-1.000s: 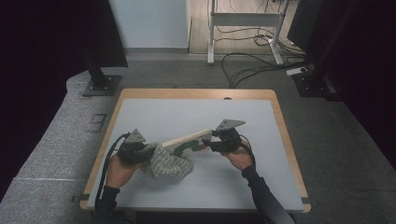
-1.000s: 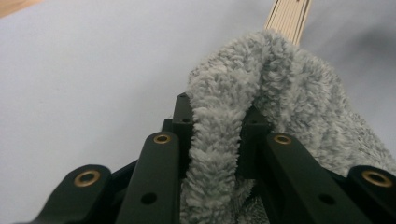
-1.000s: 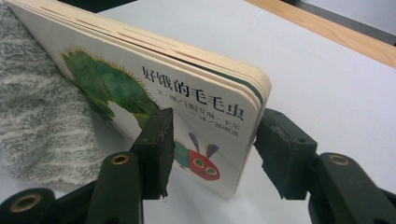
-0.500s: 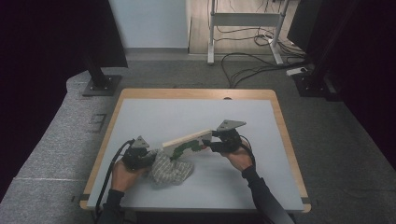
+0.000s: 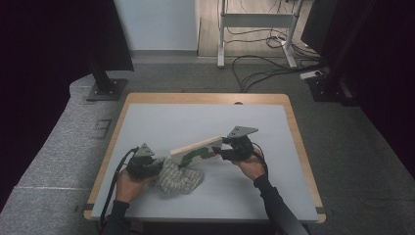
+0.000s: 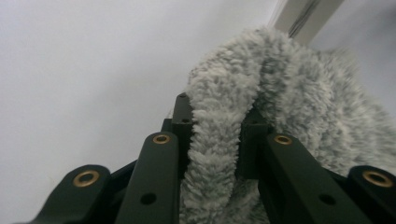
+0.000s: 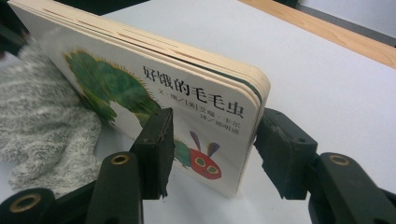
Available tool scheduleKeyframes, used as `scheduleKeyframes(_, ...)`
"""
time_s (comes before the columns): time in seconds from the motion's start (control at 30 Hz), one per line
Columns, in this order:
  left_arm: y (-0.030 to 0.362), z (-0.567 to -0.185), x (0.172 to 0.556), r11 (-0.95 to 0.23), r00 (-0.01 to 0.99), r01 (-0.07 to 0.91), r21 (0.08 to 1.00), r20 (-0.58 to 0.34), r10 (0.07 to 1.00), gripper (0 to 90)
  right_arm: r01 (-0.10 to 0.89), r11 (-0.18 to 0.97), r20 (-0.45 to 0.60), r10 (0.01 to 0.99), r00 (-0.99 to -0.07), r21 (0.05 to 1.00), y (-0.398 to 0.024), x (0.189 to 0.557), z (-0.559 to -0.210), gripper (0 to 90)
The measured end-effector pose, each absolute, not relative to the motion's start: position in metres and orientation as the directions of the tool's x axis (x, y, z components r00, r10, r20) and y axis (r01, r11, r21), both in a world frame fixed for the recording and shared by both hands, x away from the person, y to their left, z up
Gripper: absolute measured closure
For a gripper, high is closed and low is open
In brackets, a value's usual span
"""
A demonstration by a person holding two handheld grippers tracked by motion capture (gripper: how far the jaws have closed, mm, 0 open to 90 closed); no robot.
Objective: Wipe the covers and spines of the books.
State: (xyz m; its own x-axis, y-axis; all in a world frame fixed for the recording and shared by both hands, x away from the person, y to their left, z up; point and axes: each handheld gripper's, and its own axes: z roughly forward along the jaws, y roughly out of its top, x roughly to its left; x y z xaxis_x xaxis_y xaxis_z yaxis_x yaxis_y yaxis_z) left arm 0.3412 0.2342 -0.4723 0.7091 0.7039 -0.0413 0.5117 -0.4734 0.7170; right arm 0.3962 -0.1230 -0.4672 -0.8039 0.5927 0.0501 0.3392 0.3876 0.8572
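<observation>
left gripper (image 5: 152, 168): near-left part of the table, held in the person's left hand (image 5: 128, 185). Jaws clamped on a fold of the fluffy grey cloth (image 5: 179, 178); in the left gripper view the pile (image 6: 219, 140) bulges up between the two black jaws, both pads pressed into it.
right gripper (image 5: 219, 152): right of table centre, in the person's right hand (image 5: 250, 166). Jaws pinch the near-right end of the board book (image 5: 195, 149). In the right gripper view one jaw sits on the cover, the other on the back, the book's thickness (image 7: 177, 88) between them.
board book: held clear of the tabletop, tilted, long axis running from the right gripper toward the left and slightly down. Left end sits over the cloth, touching or just above it; can't tell which. Cover faces the near side: green caterpillar with red head, black Chinese title. Cream page edges face up.
fluffy grey cloth: bunched heap on the table (image 5: 161, 122), near-left of centre, between the two hands and just right of the left gripper. Bulk rests on the surface, one edge lifted into the left jaws.
table: pale grey top, wooden rim. Both forearms in dark sleeves come in from the near edge.
cables: a black lead (image 5: 117, 169) loops off the left gripper toward the near edge.
</observation>
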Motion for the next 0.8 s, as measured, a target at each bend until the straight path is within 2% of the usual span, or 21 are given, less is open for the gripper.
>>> scheduleKeyframes(0.33, 0.235, -0.429, 0.337, -0.496, 0.719, 0.447, 0.745, 0.031, 0.695, 73.4, 0.339, 0.389, 0.048, 0.594, -0.803, 0.857, -0.123, 0.396, -0.467, 46.5)
scheduleKeyframes(0.8, 0.283, -0.431, 0.339, -0.448, 0.630, 0.521, 0.727, 0.027, 0.776, 73.1, 0.343, 0.379, 0.058, 0.594, -0.802, 0.859, -0.124, 0.395, -0.468, 46.9)
